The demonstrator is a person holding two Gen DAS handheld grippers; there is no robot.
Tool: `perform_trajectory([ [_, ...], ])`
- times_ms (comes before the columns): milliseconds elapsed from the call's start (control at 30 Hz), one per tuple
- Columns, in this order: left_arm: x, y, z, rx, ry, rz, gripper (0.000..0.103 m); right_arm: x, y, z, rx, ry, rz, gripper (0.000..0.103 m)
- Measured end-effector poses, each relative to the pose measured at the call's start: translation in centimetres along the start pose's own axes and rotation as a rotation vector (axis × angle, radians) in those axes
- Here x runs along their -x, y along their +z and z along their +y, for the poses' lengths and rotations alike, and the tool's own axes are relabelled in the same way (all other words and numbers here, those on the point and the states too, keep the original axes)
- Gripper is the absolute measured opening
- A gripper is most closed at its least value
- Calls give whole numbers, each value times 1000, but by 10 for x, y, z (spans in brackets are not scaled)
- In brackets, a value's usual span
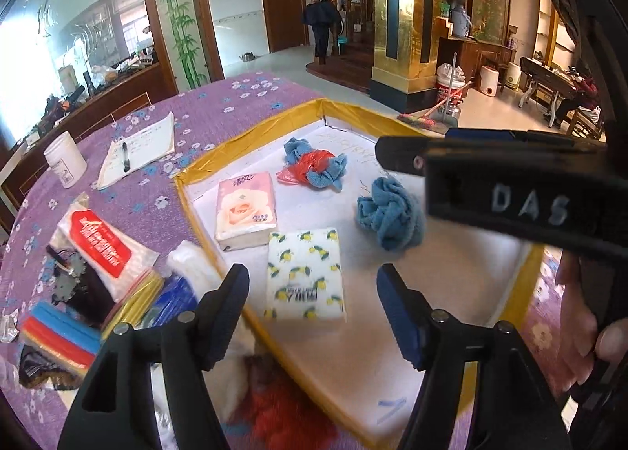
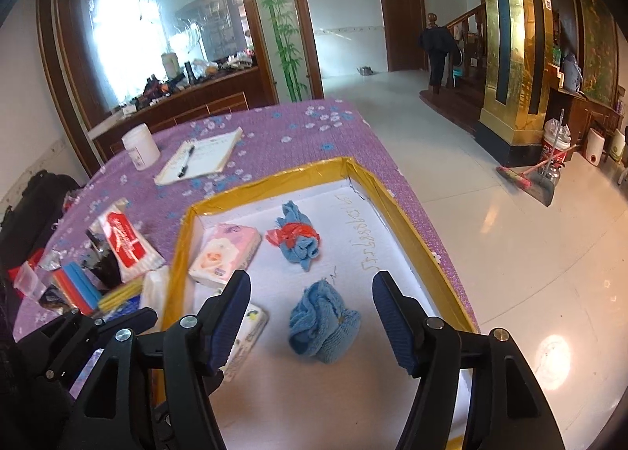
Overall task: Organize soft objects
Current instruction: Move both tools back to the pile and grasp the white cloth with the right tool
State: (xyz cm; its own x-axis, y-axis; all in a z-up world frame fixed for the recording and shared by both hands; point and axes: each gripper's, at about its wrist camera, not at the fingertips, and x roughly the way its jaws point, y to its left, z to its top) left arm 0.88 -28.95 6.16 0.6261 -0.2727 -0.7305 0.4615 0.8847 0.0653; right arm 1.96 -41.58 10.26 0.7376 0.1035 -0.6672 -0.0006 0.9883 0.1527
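A white foam tray with a yellow taped rim [image 1: 251, 124] [image 2: 274, 175] holds a pink tissue pack [image 1: 245, 210] [image 2: 225, 254], a lemon-print tissue pack [image 1: 304, 275] [image 2: 247, 336], a loose blue cloth [image 1: 390, 212] [image 2: 324, 326], and a blue cloth tied with a red plastic bag [image 1: 314, 165] [image 2: 296, 238]. My left gripper [image 1: 312, 308] is open and empty, just above the lemon-print pack. My right gripper [image 2: 310, 316] is open and empty, hovering over the loose blue cloth. The right gripper's body also shows in the left wrist view [image 1: 510, 191].
The tray sits on a purple flowered tablecloth [image 1: 243, 97] [image 2: 282, 124]. Left of the tray lie a red-and-white packet [image 1: 100, 244] [image 2: 127, 242], coloured sponges [image 1: 59, 336] [image 2: 76, 287], a notepad with a pen [image 1: 137, 148] [image 2: 198, 155] and a white jar [image 1: 64, 159] [image 2: 139, 146]. The table edge drops to the floor on the right.
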Motion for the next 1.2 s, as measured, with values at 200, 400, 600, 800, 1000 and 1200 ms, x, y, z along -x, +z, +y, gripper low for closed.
perform_trajectory([
  [200,22,-20,14,25,-1,-10,68,18,-9,18,7,50,-15,70],
  [400,46,-47,42,66,5,-25,68,21,-20,57,67,110,6,70],
  [600,74,-87,96,163,61,-44,70,16,-34,98,140,187,60,70],
  [800,82,-127,154,282,146,-29,70,-4,-56,136,201,292,169,70],
  [1000,80,-152,198,409,144,-10,70,-28,-71,169,276,282,227,70],
  [1200,84,-154,203,434,96,-34,70,-70,-59,187,328,200,280,70],
])
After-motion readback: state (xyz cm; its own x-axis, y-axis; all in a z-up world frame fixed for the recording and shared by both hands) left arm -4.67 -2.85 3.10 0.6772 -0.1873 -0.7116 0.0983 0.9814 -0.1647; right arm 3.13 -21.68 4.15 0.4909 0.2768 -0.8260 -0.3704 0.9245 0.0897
